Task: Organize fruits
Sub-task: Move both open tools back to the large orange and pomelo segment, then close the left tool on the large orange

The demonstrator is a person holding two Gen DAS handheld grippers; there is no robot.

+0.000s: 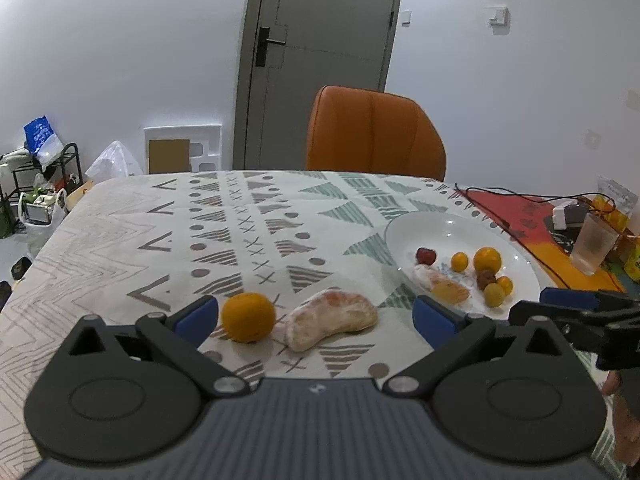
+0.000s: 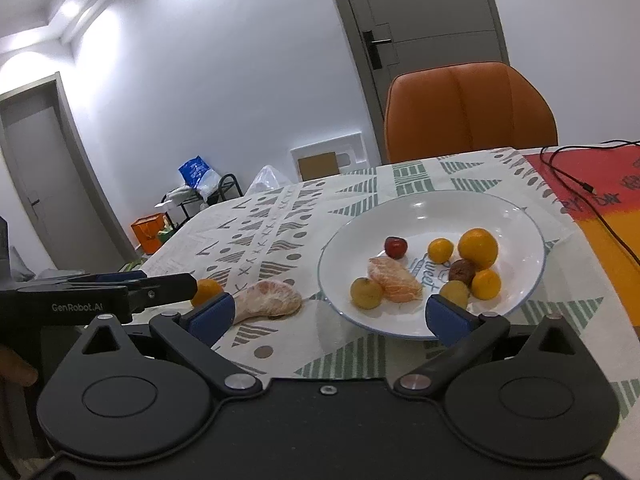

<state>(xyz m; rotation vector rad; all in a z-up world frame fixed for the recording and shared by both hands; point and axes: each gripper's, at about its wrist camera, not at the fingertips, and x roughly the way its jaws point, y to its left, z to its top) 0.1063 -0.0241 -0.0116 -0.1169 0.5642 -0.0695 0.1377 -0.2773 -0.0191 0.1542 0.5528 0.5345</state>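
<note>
- Plate (image 2: 524, 224): eight fruits on it, one a peeled segment (image 2: 394, 279).
- Left of the plate: one orange (image 1: 248, 317), one pomelo wedge (image 1: 331, 319).
- Left gripper (image 1: 316, 316) and right gripper (image 2: 328, 314): both wide, empty.
- Right view: the orange is half hidden.

I hold my left gripper (image 1: 316, 316) and my right gripper (image 2: 328, 312) side by side, both tilted downward with their blue pads (image 1: 196, 314) spread wide and clasping nothing, a bit of my hand (image 2: 16, 368) showing behind the left one.
</note>
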